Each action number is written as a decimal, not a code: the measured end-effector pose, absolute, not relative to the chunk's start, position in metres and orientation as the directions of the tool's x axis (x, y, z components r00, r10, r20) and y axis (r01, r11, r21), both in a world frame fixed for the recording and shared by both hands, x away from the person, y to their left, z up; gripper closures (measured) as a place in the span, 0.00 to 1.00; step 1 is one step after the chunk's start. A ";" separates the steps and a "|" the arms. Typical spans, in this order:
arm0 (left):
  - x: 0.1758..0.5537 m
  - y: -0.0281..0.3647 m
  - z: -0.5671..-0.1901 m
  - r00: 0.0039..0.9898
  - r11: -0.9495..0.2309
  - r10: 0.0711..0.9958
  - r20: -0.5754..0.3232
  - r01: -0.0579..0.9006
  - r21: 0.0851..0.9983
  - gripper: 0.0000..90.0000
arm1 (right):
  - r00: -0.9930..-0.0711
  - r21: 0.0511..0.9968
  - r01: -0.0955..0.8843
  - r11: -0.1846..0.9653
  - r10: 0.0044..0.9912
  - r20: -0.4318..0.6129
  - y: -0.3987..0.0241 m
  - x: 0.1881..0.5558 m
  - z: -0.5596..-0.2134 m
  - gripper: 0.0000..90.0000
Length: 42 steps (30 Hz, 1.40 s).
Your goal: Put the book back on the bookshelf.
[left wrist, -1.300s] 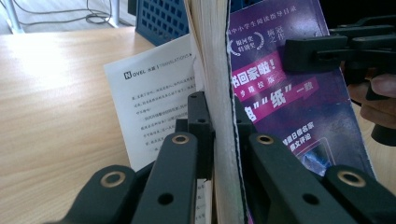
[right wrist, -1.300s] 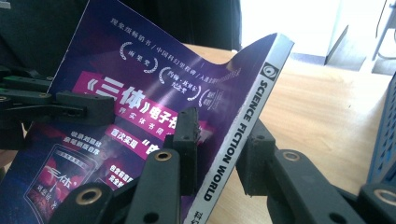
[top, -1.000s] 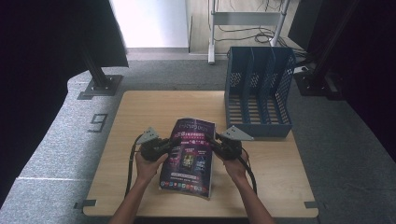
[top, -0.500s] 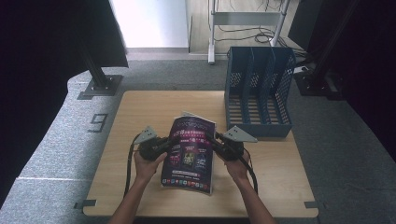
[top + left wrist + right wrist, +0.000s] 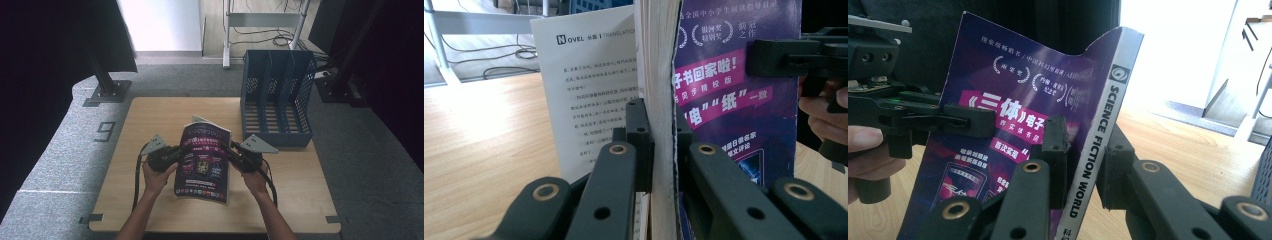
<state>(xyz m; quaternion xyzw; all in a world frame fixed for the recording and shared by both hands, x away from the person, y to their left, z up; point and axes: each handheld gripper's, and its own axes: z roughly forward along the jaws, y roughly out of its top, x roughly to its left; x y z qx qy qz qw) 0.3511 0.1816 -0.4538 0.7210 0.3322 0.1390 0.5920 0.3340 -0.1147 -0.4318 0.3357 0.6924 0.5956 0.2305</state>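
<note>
A purple magazine [image 5: 204, 160] with a "Science Fiction World" spine [image 5: 1098, 150] is held tilted up above the wooden table [image 5: 160, 115], between both grippers. My left gripper [image 5: 183, 150] is shut on its open page edge [image 5: 663, 100], jaws pressed on either side of the pages. My right gripper [image 5: 228, 153] is shut on the spine side [image 5: 1083, 165]. A white printed page [image 5: 584, 90] has fallen loose behind the cover. In the left gripper view the right gripper [image 5: 794, 55] shows across the cover, and the left gripper [image 5: 923, 117] shows in the right gripper view.
A blue mesh file rack [image 5: 276, 95] with several slots stands at the table's back right corner, just beyond the right gripper. Bare tabletop lies to the left and behind the magazine. A metal stand base [image 5: 107, 90] sits on the floor beyond the table.
Both grippers have raised the magazine a little and tipped its top edge more upright. A loose white page has swung out behind the cover.
</note>
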 end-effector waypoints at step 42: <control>0.364 0.167 -0.435 0.744 -0.124 0.661 -0.102 0.241 0.963 0.95 | -0.682 0.998 0.064 0.022 0.731 0.027 -0.131 0.342 -0.424 0.90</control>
